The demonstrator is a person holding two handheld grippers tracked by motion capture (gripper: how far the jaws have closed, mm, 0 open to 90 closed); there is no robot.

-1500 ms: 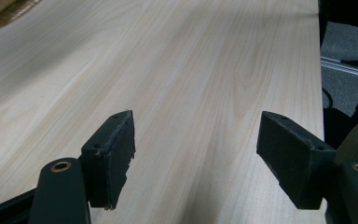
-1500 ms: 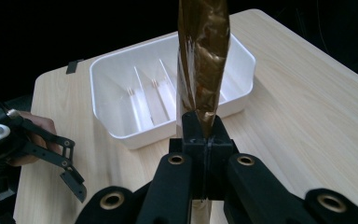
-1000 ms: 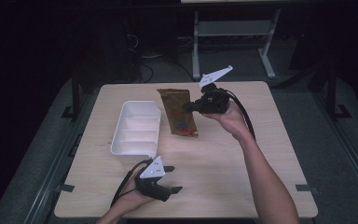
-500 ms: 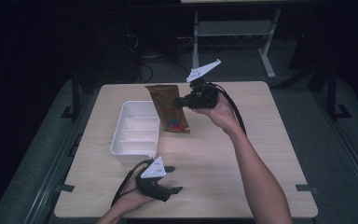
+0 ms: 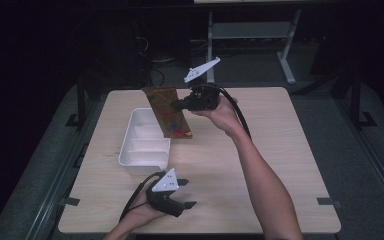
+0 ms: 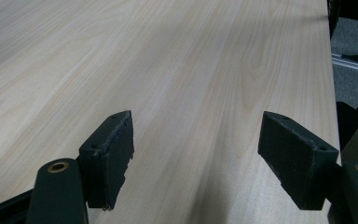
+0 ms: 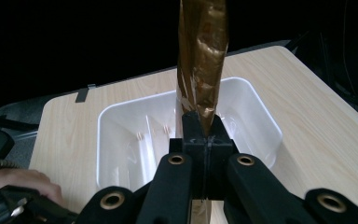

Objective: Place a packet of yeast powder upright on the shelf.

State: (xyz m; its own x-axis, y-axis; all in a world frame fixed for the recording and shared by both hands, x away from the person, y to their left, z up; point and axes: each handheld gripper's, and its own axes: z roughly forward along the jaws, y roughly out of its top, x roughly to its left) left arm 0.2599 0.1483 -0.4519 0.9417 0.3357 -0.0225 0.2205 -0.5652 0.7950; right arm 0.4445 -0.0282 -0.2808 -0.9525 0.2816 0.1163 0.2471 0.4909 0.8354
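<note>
A flat brown snack packet point(image 5: 169, 112) hangs in the air, tilted, its lower end over the right edge of the white tray point(image 5: 130, 150). My right gripper point(image 5: 177, 106) is shut on the packet's edge; in the right gripper view the packet point(image 7: 201, 56) rises upright from the closed jaws, with the white tray point(image 7: 256, 109) below and behind it. The tray has ribbed dividers inside and nothing in it. My left gripper point(image 5: 187, 193) rests on the table near the front edge, jaws wide apart. In the left gripper view its fingers point(image 6: 109, 156) frame bare wood.
The light wooden table point(image 5: 280, 150) has free surface to the right of the tray and along the front. A metal stand point(image 5: 250, 30) and dark floor lie beyond the far edge. The left hand point(image 7: 23, 179) rests at the lower left of the right gripper view.
The right gripper has carried the packet leftward and slightly up, from lying beside the tray to hanging over the tray's right edge. The left gripper has stayed still.
</note>
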